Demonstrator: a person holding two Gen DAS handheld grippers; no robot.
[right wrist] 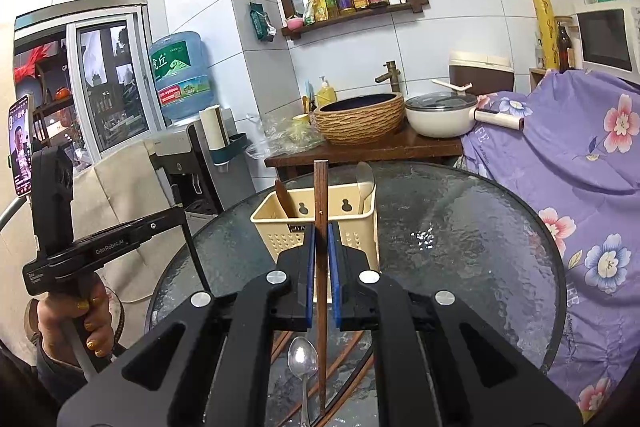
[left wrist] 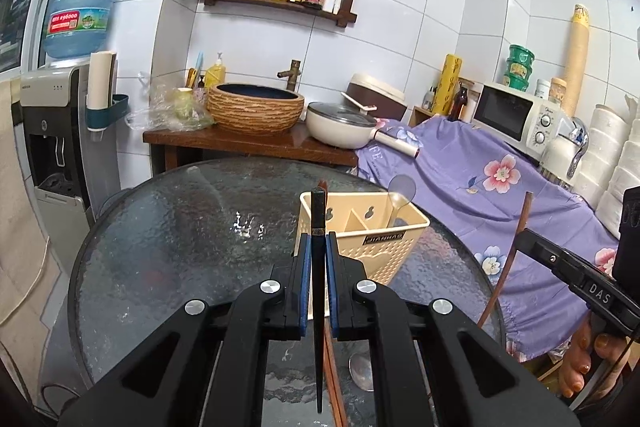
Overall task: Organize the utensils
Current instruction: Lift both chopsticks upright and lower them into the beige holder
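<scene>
While both jaws pinch chopsticks [left wrist: 318, 267] upright, caddy [left wrist: 376, 227] sits beyond.

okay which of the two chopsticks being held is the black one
The black chopstick is the one clamped in the left gripper. The right gripper holds a reddish-brown wooden chopstick instead.

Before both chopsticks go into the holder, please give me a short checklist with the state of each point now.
1. Left claw shut on black chopstick: ok.
2. Right claw shut on brown chopstick: ok.
3. Holder upright on the table: ok.
4. Free compartment in the holder: cannot tell; a clear spoon stands in one, the others are partly hidden.
5. Chopsticks lifted clear of the metal spoon on the table: ok.
6. Chopstick tips above the holder rim: cannot tell.
</scene>
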